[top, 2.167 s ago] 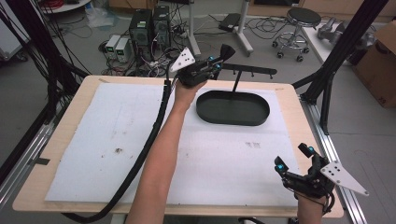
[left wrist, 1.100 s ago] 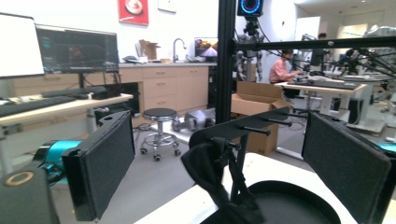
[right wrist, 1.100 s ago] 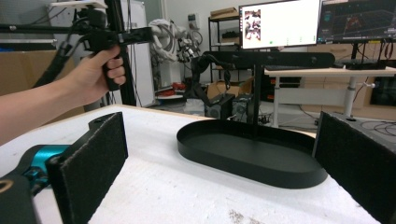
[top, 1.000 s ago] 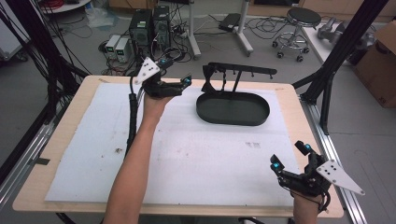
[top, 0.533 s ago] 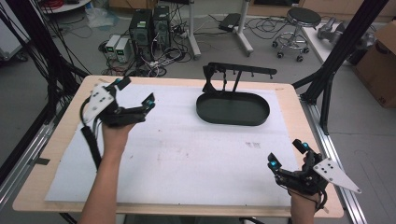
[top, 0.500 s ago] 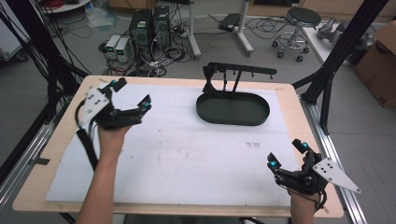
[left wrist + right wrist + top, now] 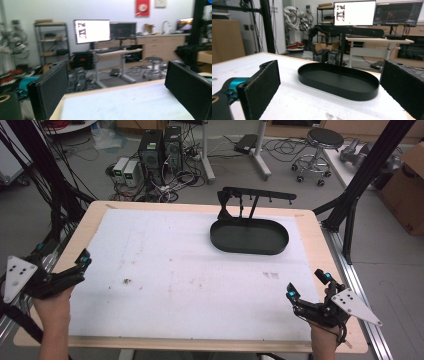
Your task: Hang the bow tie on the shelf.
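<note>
A black oval tray (image 7: 249,248) lies empty at the back right of the white-covered table (image 7: 165,270). Behind it stands a black rack with a horizontal bar (image 7: 260,195). My left gripper (image 7: 80,266) hovers over the table's left edge, open with nothing between its jaws. The left gripper view shows the left gripper (image 7: 117,100) with its jaws spread wide over the white sheet. Near the front right corner, my right gripper (image 7: 306,285) is open and empty. Seen from the right gripper (image 7: 332,100), the tray (image 7: 337,93) lies ahead, beyond the jaws.
Small dark smudges (image 7: 126,281) mark the white sheet. Black frame posts (image 7: 350,215) rise beside the table's right edge. Computer towers (image 7: 160,147), cables and a stool (image 7: 322,142) stand on the floor behind the table. A cardboard box (image 7: 407,190) sits far right.
My left gripper has swung from beside the rack at the back, leftward and toward the person, to the table's left front edge. The right gripper has barely shifted.
</note>
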Demonstrator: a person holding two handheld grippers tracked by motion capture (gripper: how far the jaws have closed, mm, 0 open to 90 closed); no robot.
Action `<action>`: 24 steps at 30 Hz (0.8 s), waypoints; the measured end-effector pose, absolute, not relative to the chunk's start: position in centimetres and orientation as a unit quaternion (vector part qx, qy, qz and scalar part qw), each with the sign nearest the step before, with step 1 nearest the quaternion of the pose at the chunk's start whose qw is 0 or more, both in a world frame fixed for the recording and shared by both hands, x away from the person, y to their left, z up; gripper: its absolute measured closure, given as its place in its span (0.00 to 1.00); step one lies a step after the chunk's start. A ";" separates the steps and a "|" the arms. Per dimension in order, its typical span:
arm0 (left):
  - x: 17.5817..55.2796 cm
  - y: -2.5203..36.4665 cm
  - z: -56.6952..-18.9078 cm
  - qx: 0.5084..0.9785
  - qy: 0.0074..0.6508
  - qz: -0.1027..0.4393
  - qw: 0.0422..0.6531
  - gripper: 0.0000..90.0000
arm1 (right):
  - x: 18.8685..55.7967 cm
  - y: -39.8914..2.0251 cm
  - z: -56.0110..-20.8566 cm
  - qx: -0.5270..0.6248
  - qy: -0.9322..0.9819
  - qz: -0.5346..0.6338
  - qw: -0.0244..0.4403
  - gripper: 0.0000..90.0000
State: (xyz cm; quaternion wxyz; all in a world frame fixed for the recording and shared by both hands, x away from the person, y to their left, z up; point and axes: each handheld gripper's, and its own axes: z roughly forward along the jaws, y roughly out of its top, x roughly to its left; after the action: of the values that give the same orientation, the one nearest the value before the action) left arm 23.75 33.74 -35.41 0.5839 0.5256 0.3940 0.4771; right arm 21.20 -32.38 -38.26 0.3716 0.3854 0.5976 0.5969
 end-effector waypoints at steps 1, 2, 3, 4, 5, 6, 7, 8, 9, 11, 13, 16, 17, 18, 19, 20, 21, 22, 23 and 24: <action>23.4 34.3 -35.9 0.521 0.399 0.479 0.584 0.07 | 21.2 -32.5 -38.3 0.388 0.594 0.596 0.375 0.02; 23.1 34.7 -36.2 0.516 0.402 0.479 0.585 0.07 | 21.2 -32.7 -38.4 0.391 0.591 0.597 0.376 0.02; 22.8 35.2 -36.9 0.510 0.407 0.477 0.589 0.07 | 21.2 -32.8 -38.5 0.394 0.589 0.597 0.377 0.02; 22.6 35.5 -37.4 0.511 0.411 0.472 0.589 0.07 | 21.3 -32.9 -38.7 0.398 0.586 0.596 0.379 0.02; 22.4 35.7 -37.9 0.510 0.414 0.472 0.588 0.07 | 21.3 -33.0 -38.8 0.401 0.584 0.595 0.380 0.02; 22.2 35.8 -38.3 0.511 0.415 0.472 0.587 0.07 | 21.3 -33.0 -39.0 0.404 0.583 0.594 0.378 0.02; 22.1 35.8 -38.7 0.510 0.415 0.472 0.587 0.07 | 21.4 -33.0 -39.2 0.405 0.584 0.593 0.378 0.02; 22.1 35.8 -38.7 0.510 0.415 0.472 0.587 0.07 | 21.4 -33.1 -39.4 0.408 0.584 0.591 0.378 0.02; 22.1 35.8 -39.4 0.510 0.417 0.473 0.584 0.07 | 21.5 -33.0 -39.6 0.411 0.584 0.590 0.376 0.02; 22.2 35.7 -39.7 0.513 0.424 0.468 0.581 0.07 | 21.5 -33.0 -40.0 0.412 0.586 0.587 0.378 0.02; 22.1 35.6 -39.9 0.508 0.424 0.472 0.583 0.07 | 21.5 -33.1 -40.2 0.414 0.588 0.584 0.378 0.02; 22.2 35.5 -40.2 0.511 0.426 0.472 0.579 0.07 | 21.5 -33.1 -40.3 0.416 0.585 0.584 0.379 0.02; 22.2 35.4 -40.3 0.510 0.427 0.472 0.579 0.07 | 21.6 -33.1 -40.3 0.416 0.585 0.584 0.379 0.02; 22.2 35.4 -40.3 0.510 0.427 0.472 0.579 0.07 | 21.6 -33.0 -40.3 0.415 0.586 0.583 0.381 0.02; 22.2 35.3 -40.6 0.511 0.427 0.467 0.581 0.07 | 21.6 -33.0 -40.4 0.416 0.587 0.582 0.380 0.02; 22.2 35.3 -40.6 0.511 0.427 0.467 0.581 0.07 | 21.7 -33.0 -40.4 0.414 0.588 0.581 0.381 0.02; 22.2 35.2 -40.7 0.516 0.425 0.464 0.581 0.07 | 21.7 -32.9 -40.5 0.415 0.589 0.581 0.379 0.02; 22.4 34.9 -41.0 0.523 0.422 0.461 0.579 0.07 | 21.7 -32.9 -40.5 0.416 0.589 0.580 0.379 0.02; 22.4 34.7 -41.1 0.525 0.422 0.458 0.580 0.07 | 21.7 -32.8 -40.5 0.417 0.589 0.581 0.377 0.02; 22.4 34.7 -41.1 0.525 0.422 0.458 0.580 0.07 | 21.7 -32.8 -40.5 0.415 0.590 0.581 0.377 0.02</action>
State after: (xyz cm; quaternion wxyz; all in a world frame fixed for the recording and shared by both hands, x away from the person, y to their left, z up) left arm 22.44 34.75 -41.07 0.5800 0.5253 0.4217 0.4581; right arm 21.71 -32.83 -40.55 0.3771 0.4154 0.5897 0.5809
